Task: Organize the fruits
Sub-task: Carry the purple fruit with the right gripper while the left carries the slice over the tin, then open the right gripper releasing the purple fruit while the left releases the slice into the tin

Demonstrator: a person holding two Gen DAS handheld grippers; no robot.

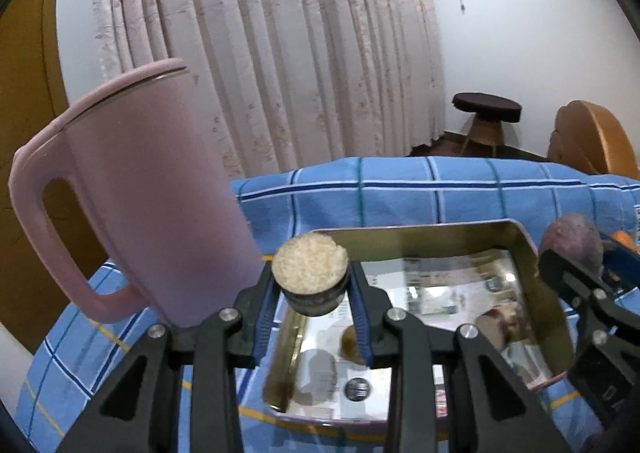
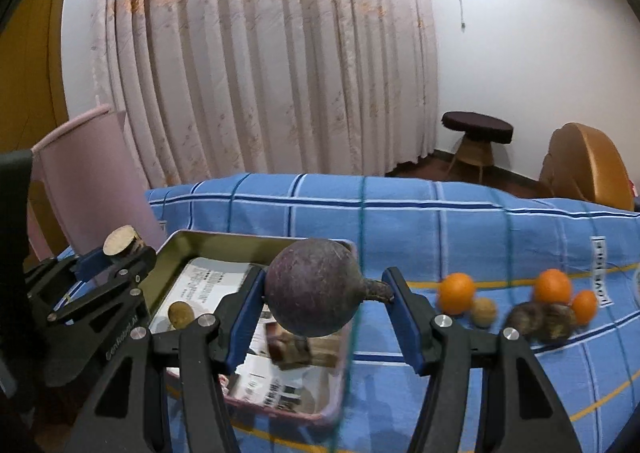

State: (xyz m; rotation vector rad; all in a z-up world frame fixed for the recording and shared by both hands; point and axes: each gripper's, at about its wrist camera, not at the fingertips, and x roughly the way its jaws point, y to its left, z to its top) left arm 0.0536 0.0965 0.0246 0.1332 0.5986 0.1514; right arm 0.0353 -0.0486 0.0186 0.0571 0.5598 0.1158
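Note:
My left gripper [image 1: 311, 285] is shut on a short dark cylinder piece with a pale cut top [image 1: 309, 267], held above the near left corner of the metal tray [image 1: 524, 249]. My right gripper [image 2: 325, 307] is shut on a round purple fruit with a stem [image 2: 312, 293], held over the tray's right edge [image 2: 256, 240]. The fruit also shows at the right of the left wrist view [image 1: 570, 243]. A small brown fruit [image 2: 181, 313] lies in the tray, which is lined with printed paper. The left gripper and its piece show in the right wrist view [image 2: 120, 245].
A tall pink jug [image 1: 140, 193] stands left of the tray on the blue checked cloth [image 2: 460, 221]. Oranges [image 2: 457, 292] [image 2: 553, 287], a small tan fruit [image 2: 483, 312] and dark brown fruits [image 2: 538, 319] lie on the cloth to the right. A curtain, stool and chair are behind.

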